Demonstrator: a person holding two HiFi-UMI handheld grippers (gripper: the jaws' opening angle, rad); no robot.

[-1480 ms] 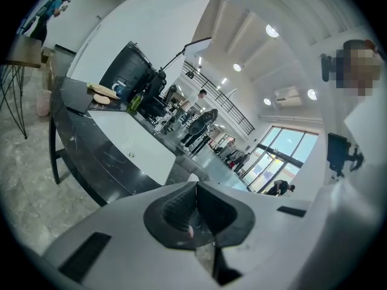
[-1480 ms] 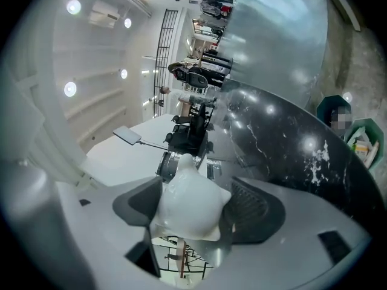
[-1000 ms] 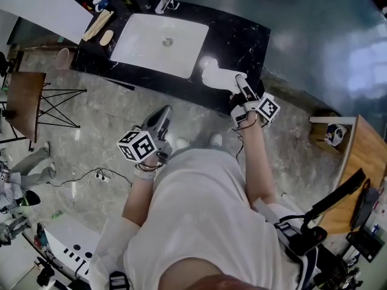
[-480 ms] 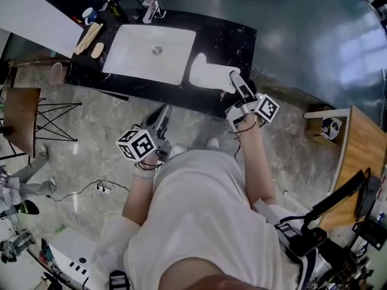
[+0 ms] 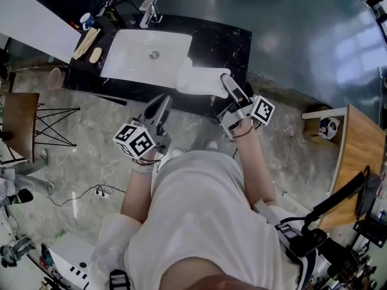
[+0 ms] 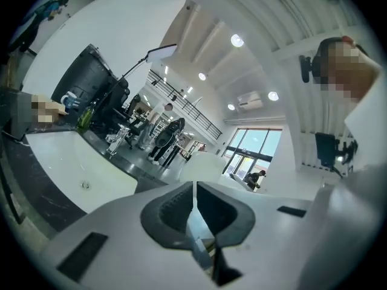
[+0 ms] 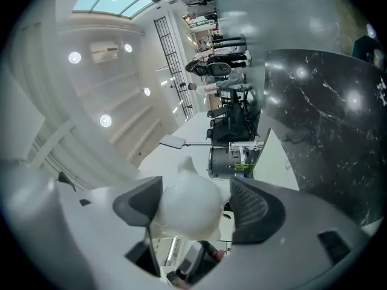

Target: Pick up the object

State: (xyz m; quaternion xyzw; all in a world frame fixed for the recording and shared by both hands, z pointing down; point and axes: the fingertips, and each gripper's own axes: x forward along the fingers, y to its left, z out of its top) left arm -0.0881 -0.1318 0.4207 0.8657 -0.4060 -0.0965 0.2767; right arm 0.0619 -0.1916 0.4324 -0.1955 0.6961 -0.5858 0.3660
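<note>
A white glossy soft-looking object [image 5: 196,77] hangs over the black counter [image 5: 227,38], overlapping the right rim of the white sink [image 5: 130,50]. My right gripper [image 5: 225,82] is shut on its right end. In the right gripper view the white object [image 7: 184,207] fills the gap between the two dark pads [image 7: 138,201]. My left gripper [image 5: 162,104] is held in front of the counter over the floor. Its jaws are shut with nothing in them, the pads meeting in the left gripper view [image 6: 195,192].
A faucet [image 5: 148,8] stands behind the sink. A wooden brush [image 5: 84,41], a soap bar [image 5: 95,54] and a cup [image 5: 87,21] lie at the counter's left end. A brown chair [image 5: 15,119] stands at left, a wooden table [image 5: 357,156] at right.
The right gripper has carried the white object leftward, from the counter beside the sink to over the sink's right rim. The left gripper has hardly moved.
</note>
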